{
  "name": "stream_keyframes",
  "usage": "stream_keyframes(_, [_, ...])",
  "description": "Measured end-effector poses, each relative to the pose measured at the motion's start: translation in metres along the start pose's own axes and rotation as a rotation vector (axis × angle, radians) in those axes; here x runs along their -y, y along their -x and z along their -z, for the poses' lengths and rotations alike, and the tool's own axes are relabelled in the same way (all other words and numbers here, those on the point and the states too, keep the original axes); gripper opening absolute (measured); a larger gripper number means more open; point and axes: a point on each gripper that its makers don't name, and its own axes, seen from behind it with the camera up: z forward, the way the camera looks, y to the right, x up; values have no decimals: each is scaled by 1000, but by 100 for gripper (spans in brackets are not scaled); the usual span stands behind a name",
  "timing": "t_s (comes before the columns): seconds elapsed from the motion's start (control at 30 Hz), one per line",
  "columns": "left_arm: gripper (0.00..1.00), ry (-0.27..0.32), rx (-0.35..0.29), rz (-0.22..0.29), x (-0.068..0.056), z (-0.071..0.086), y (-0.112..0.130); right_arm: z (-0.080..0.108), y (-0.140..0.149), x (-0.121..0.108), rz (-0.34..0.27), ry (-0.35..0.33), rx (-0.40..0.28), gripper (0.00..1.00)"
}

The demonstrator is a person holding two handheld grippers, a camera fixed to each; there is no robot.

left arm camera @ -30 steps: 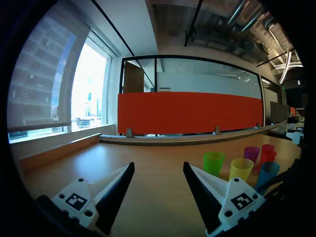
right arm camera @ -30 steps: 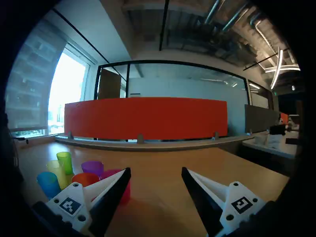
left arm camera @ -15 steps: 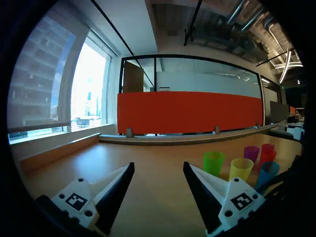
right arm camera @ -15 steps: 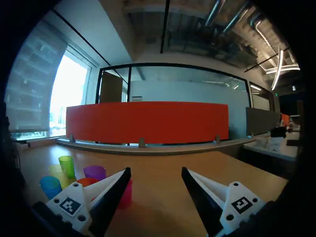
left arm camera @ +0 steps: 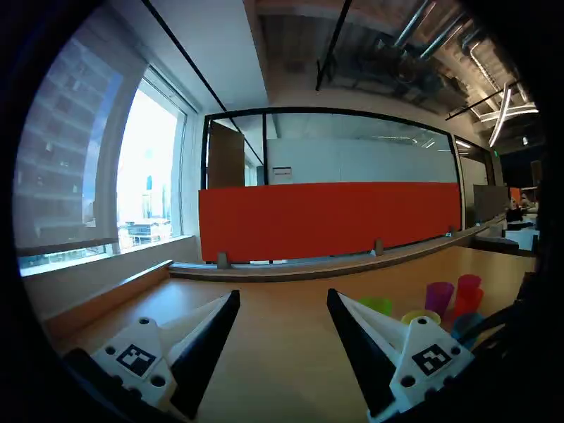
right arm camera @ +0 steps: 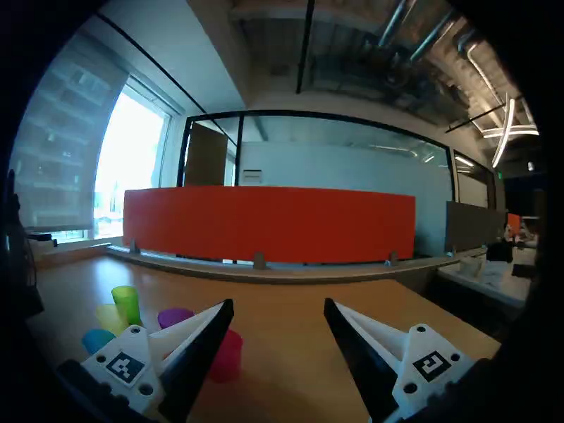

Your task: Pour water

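Stretching away under both grippers is a broad pale wooden table (left arm camera: 282,359), bare in front of each pair of fingers. Along its far edge stands a long orange partition screen (left arm camera: 324,218) on small grey feet. Behind that runs a black-framed glass wall (left arm camera: 352,155), and a tall bright window (left arm camera: 144,190) lights the left side of the room. Overhead are exposed ceiling pipes (right arm camera: 395,42) and angled strip lights (left arm camera: 504,113). In the right gripper view a neighbouring desk (right arm camera: 486,271) with white clutter sits off to the right.

The left gripper (left arm camera: 282,295) hangs over the table with its jaws spread wide and nothing between them. The right gripper (right arm camera: 277,302) is likewise wide apart and holds nothing.

The cups stand in a close cluster on the table, to the right of the left gripper and to the left of the right one. In the right gripper view the translucent green plastic cup (right arm camera: 127,303) stands farthest back, with the yellow plastic cup (right arm camera: 109,317) and the blue plastic cup (right arm camera: 96,340) nearer. The purple plastic cup (right arm camera: 173,317) and the pink plastic cup (right arm camera: 229,356) are partly hidden behind that gripper's left-hand finger. In the left gripper view its right-hand finger likewise covers part of the cluster.
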Motion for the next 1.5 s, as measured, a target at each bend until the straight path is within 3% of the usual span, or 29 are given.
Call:
stream_keyframes(0.3, [91, 34, 2, 28, -1, -6, -26, -1, -36, 1, 25, -13, -12, 100])
stream_keyframes(0.5, [91, 55, 8, 16, -1, -8, -32, -1, -48, 7, 53, -45, -17, 99])
stream_keyframes(1.17, [91, 254, 105, -62, -34, -13, -38, 2, -48, 74, 156, -373, 108, 100])
stream_keyframes(1.5, [91, 342, 162, -121, -50, -16, -30, 6, -45, 95, 226, -493, 153, 100])
